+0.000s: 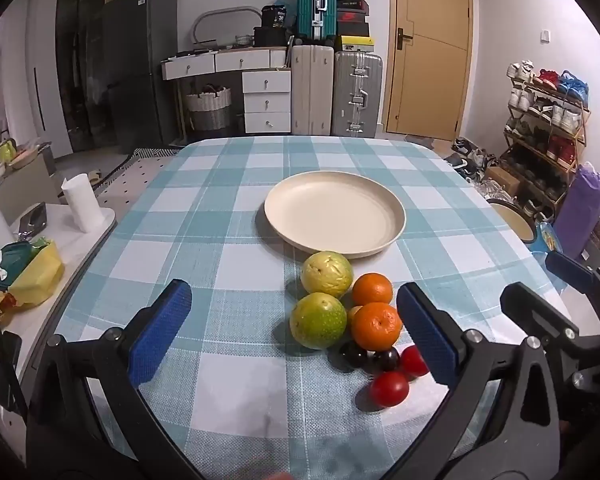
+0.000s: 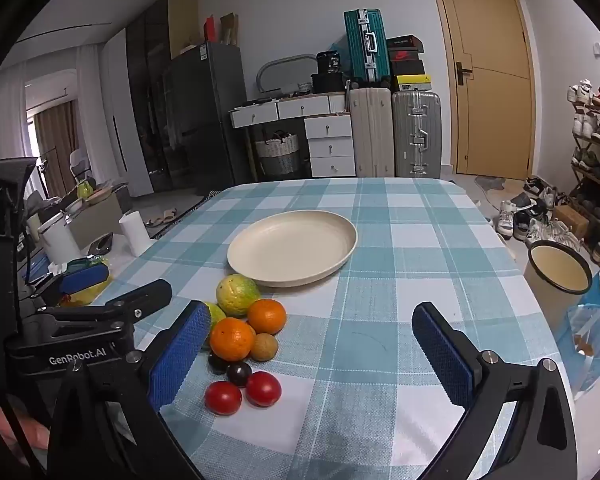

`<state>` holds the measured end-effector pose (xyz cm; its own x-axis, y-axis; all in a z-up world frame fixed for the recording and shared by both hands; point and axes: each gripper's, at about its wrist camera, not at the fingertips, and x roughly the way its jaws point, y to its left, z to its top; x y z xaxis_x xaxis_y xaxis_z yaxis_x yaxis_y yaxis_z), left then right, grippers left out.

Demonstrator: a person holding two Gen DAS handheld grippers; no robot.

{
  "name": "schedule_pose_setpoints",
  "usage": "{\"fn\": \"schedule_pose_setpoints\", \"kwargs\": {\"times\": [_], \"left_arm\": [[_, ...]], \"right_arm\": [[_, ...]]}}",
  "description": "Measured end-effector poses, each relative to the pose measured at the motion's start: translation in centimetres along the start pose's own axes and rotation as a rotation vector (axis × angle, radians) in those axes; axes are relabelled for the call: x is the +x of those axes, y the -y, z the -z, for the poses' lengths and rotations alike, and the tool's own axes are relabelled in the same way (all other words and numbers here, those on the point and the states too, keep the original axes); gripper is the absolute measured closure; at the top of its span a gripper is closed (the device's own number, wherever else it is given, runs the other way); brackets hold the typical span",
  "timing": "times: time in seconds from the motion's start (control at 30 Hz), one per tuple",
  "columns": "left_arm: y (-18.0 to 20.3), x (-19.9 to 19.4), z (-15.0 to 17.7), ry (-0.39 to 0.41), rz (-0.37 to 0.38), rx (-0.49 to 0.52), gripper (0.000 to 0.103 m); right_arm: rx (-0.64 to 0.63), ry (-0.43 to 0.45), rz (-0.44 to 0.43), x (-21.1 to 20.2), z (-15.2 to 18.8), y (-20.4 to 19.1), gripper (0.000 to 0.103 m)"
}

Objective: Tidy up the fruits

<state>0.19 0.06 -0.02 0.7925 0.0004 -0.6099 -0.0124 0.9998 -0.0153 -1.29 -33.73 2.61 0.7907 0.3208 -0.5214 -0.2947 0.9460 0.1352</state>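
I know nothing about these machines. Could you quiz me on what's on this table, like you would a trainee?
1. True or false: the plate already holds fruit.
2. How many oranges lie in the fruit pile? A) one B) two C) four
3. Fill in: the two red tomatoes lie at the pile's ____ edge, nearest or farthest from the cameras.

Key: 1 false, the plate is bare. 2 B. 3 nearest; the green fruits lie on the plate's side. Both the left tool and the right tool stand open, holding nothing.
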Motion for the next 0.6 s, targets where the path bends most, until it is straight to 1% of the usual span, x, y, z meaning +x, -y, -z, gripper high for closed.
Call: {"fn": "schedule_pose_setpoints", "kwargs": {"times": [0.07, 0.13, 0.23, 0.27, 0.3, 0.33, 0.47, 0.6], "left_arm": [[0.0, 0.0, -0.2, 0.013, 0.02, -0.001, 0.001], [0.1, -1.1, -0.2, 0.059, 0.002, -0.001, 0.001], [0.0, -1.2, 0.1, 0.072, -0.007, 0.01, 0.0], [-0.5, -1.5, 0.2, 0.079, -0.004, -0.001, 0.001], [-0.7, -1.6, 0.2, 0.075, 0.001, 0.001, 0.001], [-0.6, -1.5, 0.3, 0.07, -0.001, 0.003, 0.001], [-0.2, -1.6, 0.3, 0.087, -0.032, 0.016, 0.0], [0.0, -1.5, 0.4, 0.08, -0.034, 0.014, 0.001]], "right_arm": [[0.015, 0.019, -0.005, -0.1, 0.0, 0.1, 0.0], [0.015, 0.019, -0.007, -0.2, 0.0, 0.1, 0.0], [0.011, 0.023, -0.004, -0.4, 0.1, 0.2, 0.0], [0.01, 0.023, -0.004, -0.5, 0.1, 0.2, 0.0], [0.009, 0.024, -0.005, -0.6, 0.1, 0.3, 0.0], [0.006, 0.004, 0.01, 0.2, -0.1, 0.2, 0.0], [-0.005, 0.015, 0.021, 0.0, 0.1, 0.0, 0.0], [-0.005, 0.022, 0.021, -0.2, 0.1, 0.0, 0.0]]}}
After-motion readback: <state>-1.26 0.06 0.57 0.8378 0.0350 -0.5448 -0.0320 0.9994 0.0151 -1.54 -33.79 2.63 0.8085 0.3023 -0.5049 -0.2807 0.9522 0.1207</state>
